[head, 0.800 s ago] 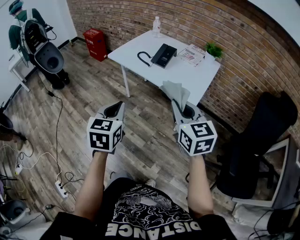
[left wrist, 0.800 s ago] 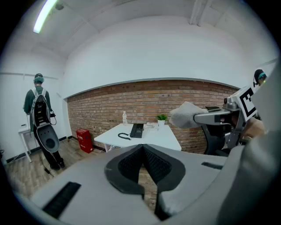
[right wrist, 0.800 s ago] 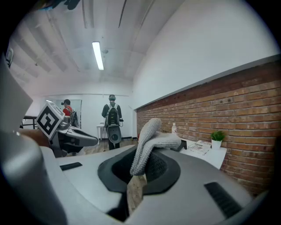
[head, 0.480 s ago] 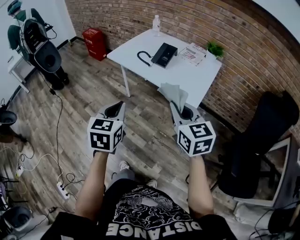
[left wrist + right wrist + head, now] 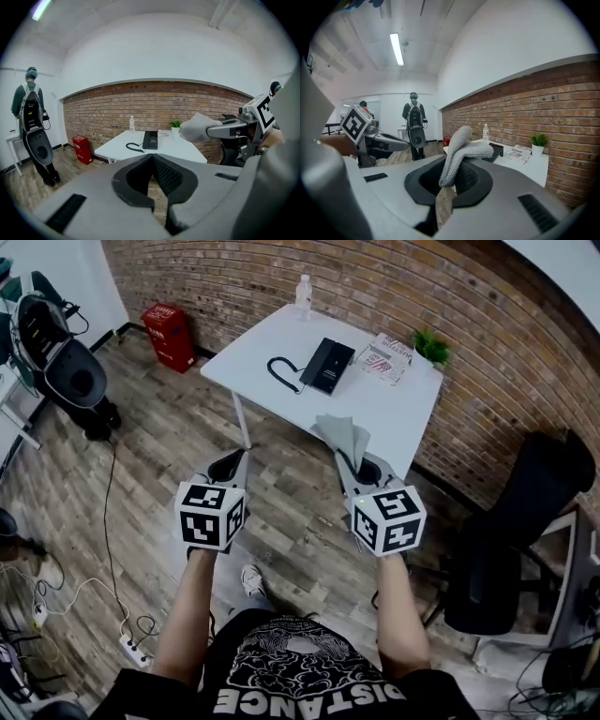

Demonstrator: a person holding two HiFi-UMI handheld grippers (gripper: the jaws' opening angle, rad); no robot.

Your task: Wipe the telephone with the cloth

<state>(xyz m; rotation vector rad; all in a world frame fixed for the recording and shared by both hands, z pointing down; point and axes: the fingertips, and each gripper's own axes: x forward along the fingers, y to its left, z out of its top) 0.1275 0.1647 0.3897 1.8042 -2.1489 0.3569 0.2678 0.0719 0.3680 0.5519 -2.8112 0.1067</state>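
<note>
The grey-brown wood-plank floor (image 5: 141,456) and the curved red brick wall (image 5: 394,287) fill the head view, and against them the white rectangular table (image 5: 375,399) now sits lower and closer to the person than a moment ago. The black office chair (image 5: 511,549) holds its place at the right, while the figure with the backpack has slid almost out at the left edge. Both grippers are up at chest height, side by side and well apart, much as before. The left gripper (image 5: 228,465) has its jaws pressed together with nothing between them, as its own view confirms. The right gripper (image 5: 354,460) is clamped on the crumpled grey cloth (image 5: 345,435), which stands up out of the jaws and flops over at the top; earlier it hung over bare floor short of the table, and now it overlaps the table's near edge. The flat black telephone with its coiled cord (image 5: 327,365) lies on the middle of the table, well apart from the cloth and untouched. Beyond it are a printed leaflet (image 5: 384,357), a small green potted plant (image 5: 431,346) and a clear plastic bottle (image 5: 302,296).
</note>
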